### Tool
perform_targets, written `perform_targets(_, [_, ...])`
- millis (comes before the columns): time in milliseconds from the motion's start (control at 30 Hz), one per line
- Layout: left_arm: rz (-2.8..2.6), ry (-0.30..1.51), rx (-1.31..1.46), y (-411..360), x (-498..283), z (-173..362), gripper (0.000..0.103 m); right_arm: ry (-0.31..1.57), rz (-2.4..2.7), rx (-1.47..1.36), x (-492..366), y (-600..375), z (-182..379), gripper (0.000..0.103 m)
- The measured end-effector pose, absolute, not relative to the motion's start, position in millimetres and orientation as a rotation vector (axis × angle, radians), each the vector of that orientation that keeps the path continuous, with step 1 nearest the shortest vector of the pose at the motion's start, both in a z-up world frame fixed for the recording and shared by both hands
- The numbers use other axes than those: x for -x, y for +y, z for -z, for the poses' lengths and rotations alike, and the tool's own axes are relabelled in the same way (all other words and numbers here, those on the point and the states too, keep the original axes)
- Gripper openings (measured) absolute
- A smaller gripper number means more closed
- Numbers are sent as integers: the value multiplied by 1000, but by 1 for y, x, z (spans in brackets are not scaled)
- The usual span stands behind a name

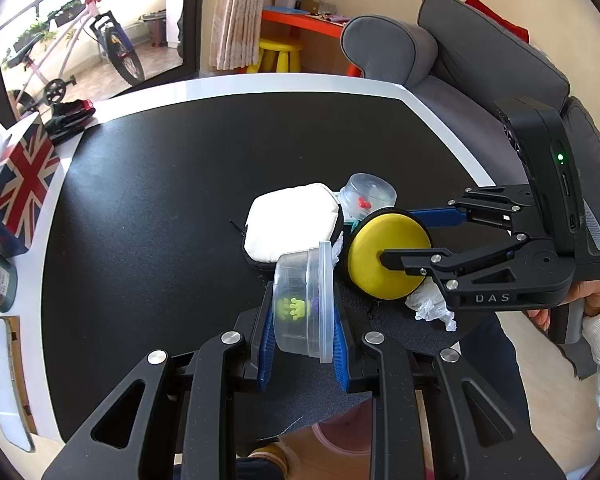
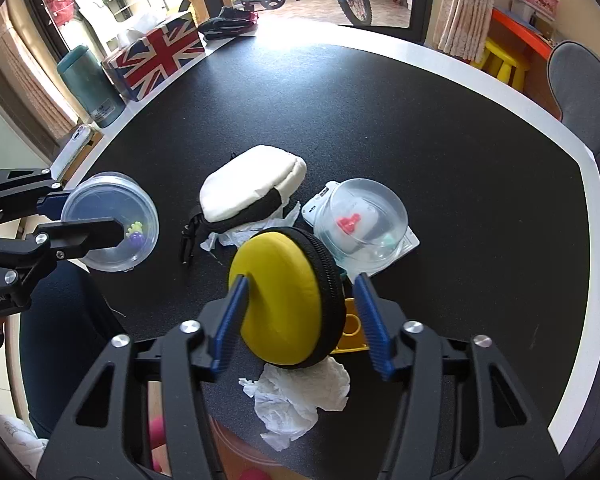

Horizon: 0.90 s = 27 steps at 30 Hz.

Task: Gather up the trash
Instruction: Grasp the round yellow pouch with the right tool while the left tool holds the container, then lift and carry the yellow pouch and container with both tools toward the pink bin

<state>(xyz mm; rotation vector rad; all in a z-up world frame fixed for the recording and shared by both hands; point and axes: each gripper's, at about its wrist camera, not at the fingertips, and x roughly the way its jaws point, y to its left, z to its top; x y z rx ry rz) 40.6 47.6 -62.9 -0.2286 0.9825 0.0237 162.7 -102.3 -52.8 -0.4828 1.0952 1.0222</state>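
Observation:
My left gripper (image 1: 302, 334) is shut on a clear plastic tub (image 1: 304, 304) with small green and purple toys inside, held at the table's near edge; it also shows in the right wrist view (image 2: 110, 222). My right gripper (image 2: 300, 312) stands around a round yellow zip case (image 2: 288, 296); its left pad touches the case, its right pad stands apart. A crumpled white tissue (image 2: 300, 400) lies under the case. More tissue (image 2: 236, 236) lies beneath a white pouch (image 2: 252, 188). In the left wrist view the case (image 1: 384, 256) hides most of the tissue (image 1: 432, 304).
A second clear tub (image 2: 360, 220) with a red toy sits on a card. A yellow block (image 2: 352, 330) lies behind the case. A Union Jack tissue box (image 2: 156, 60), green bottle (image 2: 90, 86) and phone (image 2: 70, 152) line the left edge. A grey sofa (image 1: 480, 60) stands to the right.

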Motion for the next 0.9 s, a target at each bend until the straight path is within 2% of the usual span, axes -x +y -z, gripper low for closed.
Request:
perform_targets(300, [-19,982,229,46,-41,64,24,1089,-1050,423,-162,-109,45,35])
perform_targets(433, [-16,977,226,45,-41,63,24,1077,-1052,403,-160,-112,39,31])
perform_targets(900, [-8,955,206,38,-38,51,24,1002,-1042,351,-158,-131,8,31])
